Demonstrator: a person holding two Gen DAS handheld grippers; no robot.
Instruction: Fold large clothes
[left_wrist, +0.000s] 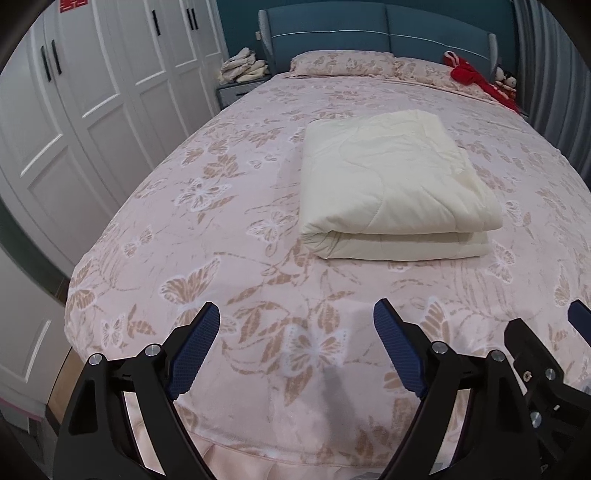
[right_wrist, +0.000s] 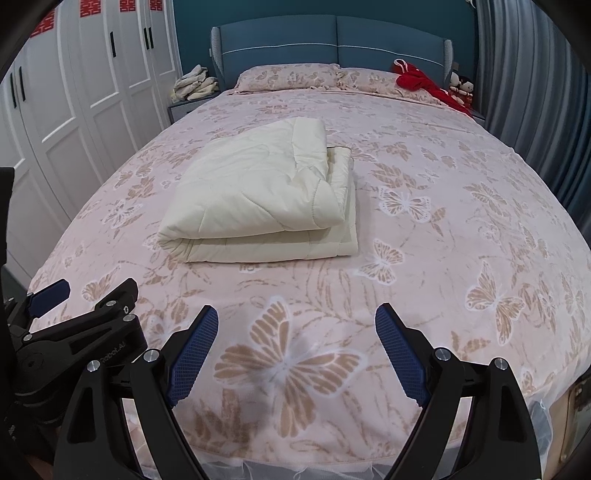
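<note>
A cream quilted blanket (left_wrist: 395, 184) lies folded into a thick rectangle in the middle of the bed (left_wrist: 221, 229), folded edge toward me. It also shows in the right wrist view (right_wrist: 258, 195). My left gripper (left_wrist: 295, 321) is open and empty above the foot of the bed, well short of the blanket. My right gripper (right_wrist: 295, 325) is open and empty too, beside the left one. Part of the right gripper shows at the right edge of the left wrist view (left_wrist: 546, 354), and the left gripper shows at the left of the right wrist view (right_wrist: 77, 321).
The bed has a pink butterfly-print cover (right_wrist: 443, 221), two matching pillows (right_wrist: 288, 75) and a blue headboard (right_wrist: 332, 40). Red clothing (right_wrist: 424, 83) and dolls (right_wrist: 461, 86) lie at the far right. White wardrobes (left_wrist: 85, 110) stand left; a nightstand with pale cloth (left_wrist: 243, 68); grey curtain (right_wrist: 535, 92) right.
</note>
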